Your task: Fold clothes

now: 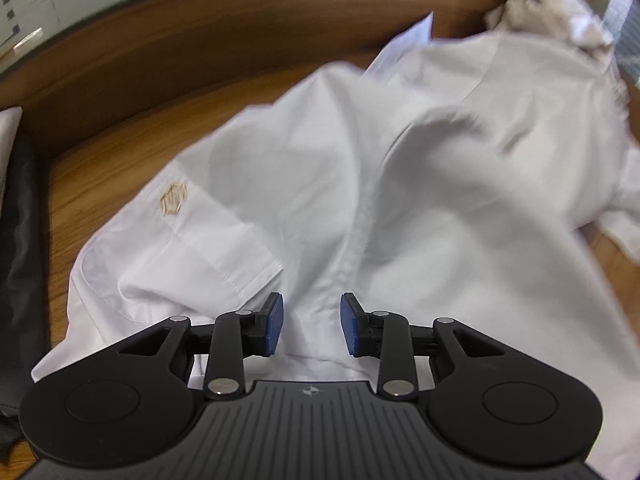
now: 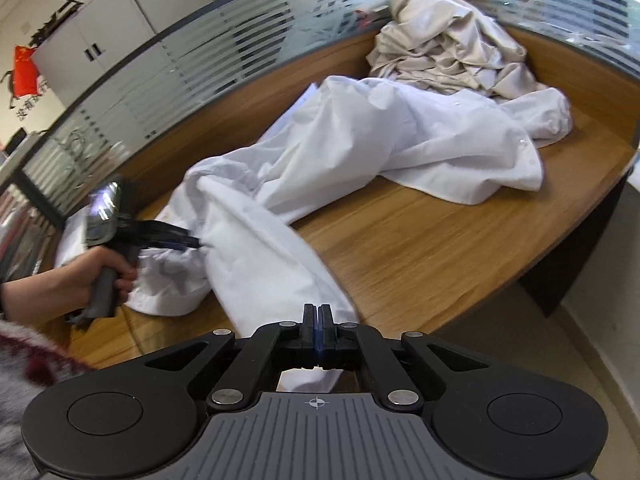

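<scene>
Right tool (image 2: 318, 312) clamps white shirt (image 2: 360, 140); left tool (image 1: 311, 326) apart, shirt's far edge blurred.

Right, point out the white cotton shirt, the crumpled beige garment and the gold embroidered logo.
white cotton shirt (image 2: 360, 136): right wrist view, mid-body fabric.
crumpled beige garment (image 2: 444, 44): right wrist view, middle of heap.
gold embroidered logo (image 1: 173, 199): left wrist view, emblem centre.

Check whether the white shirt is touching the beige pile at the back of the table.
Touching. In the right wrist view, the white shirt overlaps the beige pile, with no bare table between them.
</scene>
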{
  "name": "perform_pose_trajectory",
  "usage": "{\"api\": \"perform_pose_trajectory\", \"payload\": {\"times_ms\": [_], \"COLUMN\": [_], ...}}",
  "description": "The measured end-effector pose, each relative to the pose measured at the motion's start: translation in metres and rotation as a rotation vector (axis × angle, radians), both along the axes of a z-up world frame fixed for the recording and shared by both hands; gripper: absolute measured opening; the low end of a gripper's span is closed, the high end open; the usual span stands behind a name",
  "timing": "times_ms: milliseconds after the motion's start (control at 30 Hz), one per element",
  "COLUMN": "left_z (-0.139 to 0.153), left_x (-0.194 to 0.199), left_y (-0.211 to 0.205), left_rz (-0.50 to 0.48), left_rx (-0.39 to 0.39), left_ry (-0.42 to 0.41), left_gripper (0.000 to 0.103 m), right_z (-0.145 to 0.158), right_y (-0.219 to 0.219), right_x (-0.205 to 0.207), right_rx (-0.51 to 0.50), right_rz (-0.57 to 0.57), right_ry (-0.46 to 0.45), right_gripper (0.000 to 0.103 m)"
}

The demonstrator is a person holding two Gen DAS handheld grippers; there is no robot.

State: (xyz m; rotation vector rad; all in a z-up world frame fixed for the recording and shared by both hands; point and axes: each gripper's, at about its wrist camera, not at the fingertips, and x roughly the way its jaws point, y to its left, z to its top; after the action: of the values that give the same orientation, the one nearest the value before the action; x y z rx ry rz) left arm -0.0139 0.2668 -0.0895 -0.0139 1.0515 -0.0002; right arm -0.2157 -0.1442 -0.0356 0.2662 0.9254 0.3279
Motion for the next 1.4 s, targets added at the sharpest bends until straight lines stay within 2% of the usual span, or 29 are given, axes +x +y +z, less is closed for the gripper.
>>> {"api": "perform_pose_trajectory", "payload": {"times_ms": [233,300,400,500,533,767,833,867,900,1033,1233,1400], "left_z": [0.047,0.055,0.064,0.070,0.072,0.071,0.073,0.074,0.074,0.077,0.080,0.085], "left_x": [-0.026,-0.033,-0.041,-0.056,-0.059,-0.071,-0.074,-0.076,-0.077,-0.082,-0.081,-0.081], "left_y": [-0.023,-0.035,-0.051,-0.066,-0.070,-0.095,-0.100,-0.103,-0.106,-0.116,-0.123,-0.131], "left_rz": [-0.125,-0.155,-0.195,-0.245,-0.256,-0.313,-0.332,-0.344,-0.356,-0.393,-0.401,-0.457], "left_rx": [-0.064,-0.075,-0.075,-0.083,-0.090,-0.170,-0.214,-0.232,-0.248,-0.323,-0.469,-0.468], "left_ry": [-0.063,-0.076,-0.078,-0.082,-0.082,-0.032,-0.012,-0.001,0.010,0.059,0.140,0.158], "left_gripper": [0.047,0.051,0.053,0.056,0.057,0.058,0.058,0.058,0.058,0.059,0.062,0.064], "right_z": [-0.039,-0.051,-0.066,-0.077,-0.080,-0.100,-0.097,-0.094,-0.091,-0.065,-0.027,-0.015], "right_y": [0.006,0.008,0.012,0.015,0.016,0.028,0.032,0.034,0.036,0.048,0.085,0.111], "right_x": [0.011,0.014,0.018,0.021,0.022,0.027,0.028,0.028,0.027,0.025,0.022,0.020], "right_rx": [0.011,0.021,0.030,0.036,0.040,0.062,0.067,0.070,0.073,0.073,-0.005,-0.068], "right_rz": [-0.017,-0.022,-0.032,-0.043,-0.045,-0.030,-0.022,-0.018,-0.014,0.032,0.211,0.327], "right_ry": [0.049,0.066,0.083,0.097,0.101,0.143,0.129,0.115,0.102,-0.001,-0.167,-0.238], "right_gripper": [0.005,0.010,0.029,0.039,0.039,0.037,0.026,0.011,0.003,0.003,0.003,0.003]}}
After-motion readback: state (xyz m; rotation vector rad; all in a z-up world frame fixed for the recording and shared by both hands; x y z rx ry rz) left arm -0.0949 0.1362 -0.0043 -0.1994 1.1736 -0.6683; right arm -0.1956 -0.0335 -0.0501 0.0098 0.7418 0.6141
